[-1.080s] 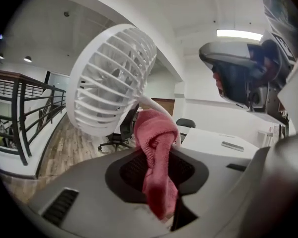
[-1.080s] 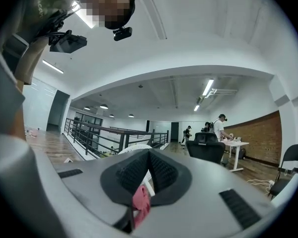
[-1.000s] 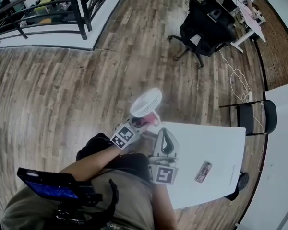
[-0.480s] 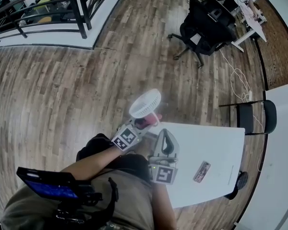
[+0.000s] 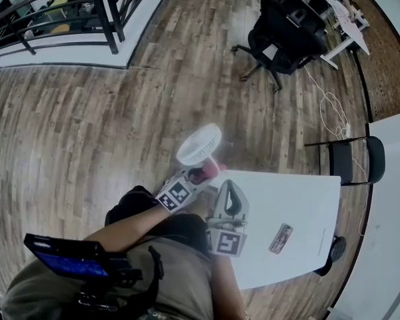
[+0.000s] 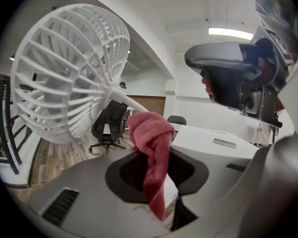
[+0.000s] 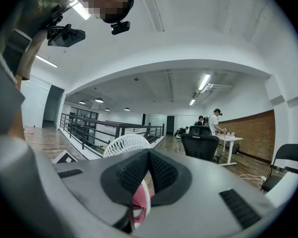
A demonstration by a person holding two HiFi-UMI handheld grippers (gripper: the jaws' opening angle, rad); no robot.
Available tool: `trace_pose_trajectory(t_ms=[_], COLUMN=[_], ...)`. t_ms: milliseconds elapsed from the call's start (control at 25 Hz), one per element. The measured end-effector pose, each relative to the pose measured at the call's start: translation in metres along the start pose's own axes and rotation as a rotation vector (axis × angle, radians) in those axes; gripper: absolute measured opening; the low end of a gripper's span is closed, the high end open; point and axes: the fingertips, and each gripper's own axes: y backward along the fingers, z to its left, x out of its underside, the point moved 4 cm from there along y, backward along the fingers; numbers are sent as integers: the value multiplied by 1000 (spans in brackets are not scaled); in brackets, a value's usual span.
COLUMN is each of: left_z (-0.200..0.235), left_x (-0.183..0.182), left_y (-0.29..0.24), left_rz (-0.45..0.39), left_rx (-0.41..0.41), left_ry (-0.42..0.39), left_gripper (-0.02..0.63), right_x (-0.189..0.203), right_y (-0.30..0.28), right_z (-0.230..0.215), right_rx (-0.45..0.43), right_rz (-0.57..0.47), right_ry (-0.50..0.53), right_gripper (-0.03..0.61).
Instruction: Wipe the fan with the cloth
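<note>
Off the bench's point(image 5: 287, 205) near corner, your fan point(image 5: 200, 145) hangs over the floor point(image 5: 87, 125). Your left tongs point(image 6: 158, 175) grip the red cloth point(image 6: 150, 133), which covers part of the fan's stem. Your right tongs point(image 7: 147, 162) are clenched on what looks like the fan's pink-and-white foot. The pads hide most of it, and its join to the stem can't be seen.

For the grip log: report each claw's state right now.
Left claw: closed on the pink cloth.
Right claw: closed, pinching a pink-and-white piece, apparently the handle of the fan.
</note>
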Motion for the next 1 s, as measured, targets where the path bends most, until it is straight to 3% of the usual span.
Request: trace_pose_trajectory(t_ms=[680,840,1000], left_z=[-7,8,30], left_x=[34,28,14], left_y=[-6,6,17], left_rz=[6,-4,-81], left_rx=[43,-5,-82], left_ry=[26,81,121], left_gripper=[89,87,87], right_x=[23,15,9], right_y=[-5,-6,-5], right_z=[10,11,9], right_rx=[-6,-15,-19], right_rz=[4,5,2], right_ry=[3,-6,-8], right_gripper=[-1,-2,-2])
